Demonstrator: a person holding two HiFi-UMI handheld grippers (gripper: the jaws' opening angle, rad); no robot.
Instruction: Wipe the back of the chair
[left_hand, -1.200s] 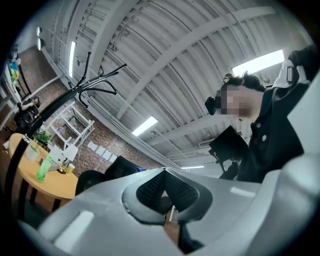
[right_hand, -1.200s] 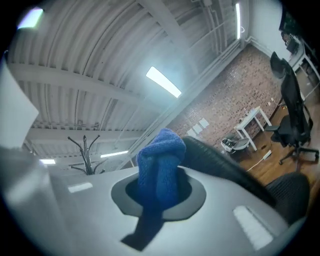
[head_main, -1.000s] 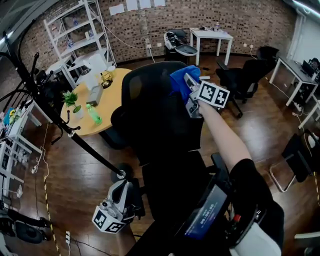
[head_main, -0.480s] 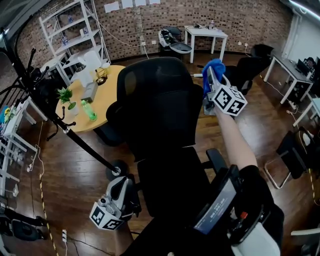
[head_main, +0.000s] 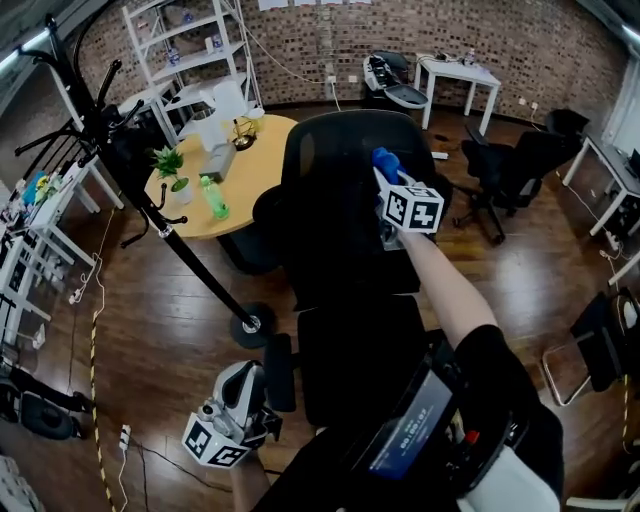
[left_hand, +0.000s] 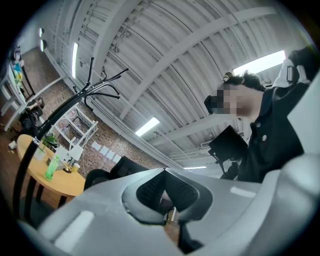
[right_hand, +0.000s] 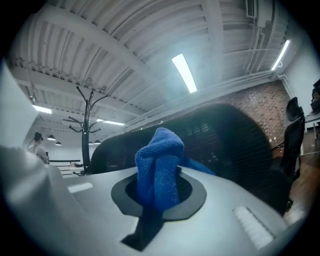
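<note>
Near the upper right of the chair back (head_main: 330, 210), the right gripper (head_main: 390, 185) is raised on an outstretched arm, with its jaws clamped on a bunched blue cloth (head_main: 384, 161). In the right gripper view, the cloth (right_hand: 159, 165) rises out from between the jaws, with the dark mesh of the back right behind it. I cannot tell whether cloth and mesh touch. The left gripper (head_main: 238, 412) hangs low at the seat's (head_main: 360, 350) front left corner, well apart from the back. Its jaws are together at the tips, with nothing between them. Beyond the chair's left side stands a round table (head_main: 255, 180) carrying a green bottle (head_main: 211, 197) near its left edge.
</note>
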